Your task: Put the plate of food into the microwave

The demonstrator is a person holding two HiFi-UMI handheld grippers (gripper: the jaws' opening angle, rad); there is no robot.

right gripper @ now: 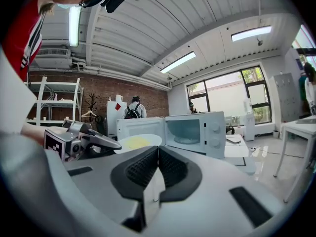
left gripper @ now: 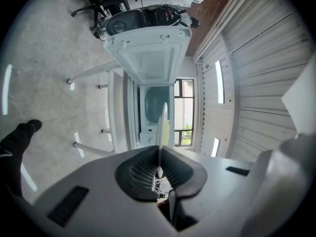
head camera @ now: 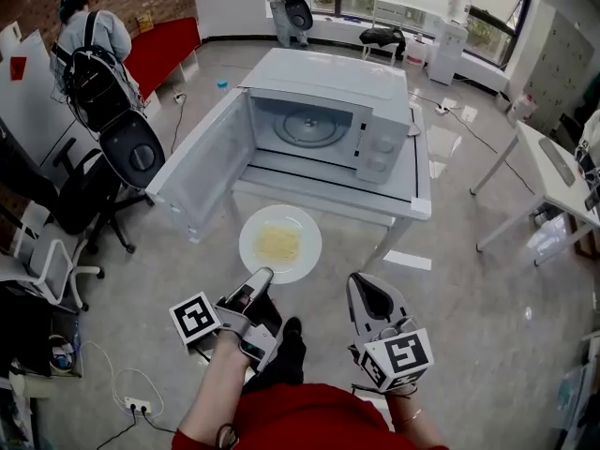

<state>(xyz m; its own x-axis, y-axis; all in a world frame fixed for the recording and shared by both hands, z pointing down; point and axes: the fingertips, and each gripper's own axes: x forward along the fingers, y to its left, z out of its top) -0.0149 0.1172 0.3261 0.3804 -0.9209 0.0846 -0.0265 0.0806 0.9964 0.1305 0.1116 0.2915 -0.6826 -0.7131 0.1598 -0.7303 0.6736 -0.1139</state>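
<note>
A white plate [head camera: 279, 244] with yellow food on it hangs level in front of the white table [head camera: 412, 202]. My left gripper [head camera: 260, 279] is shut on the plate's near-left rim. In the left gripper view the plate [left gripper: 162, 125] shows edge-on, pinched between the pads of the left gripper [left gripper: 159, 154]. The white microwave [head camera: 328, 111] stands on the table with its door [head camera: 202, 162] swung open to the left and its glass turntable [head camera: 309, 127] bare. My right gripper [head camera: 368, 291] is to the right of the plate, shut and holding nothing. The right gripper view shows the plate [right gripper: 137, 142] and the microwave [right gripper: 192, 131] beyond the right gripper [right gripper: 158, 152].
A person with a backpack [head camera: 94, 59] stands at the far left beside black office chairs [head camera: 131, 157]. A second white table [head camera: 553, 172] is at the right. A power strip [head camera: 137, 405] and its cables lie on the floor near left. My shoe [head camera: 291, 331] is below the plate.
</note>
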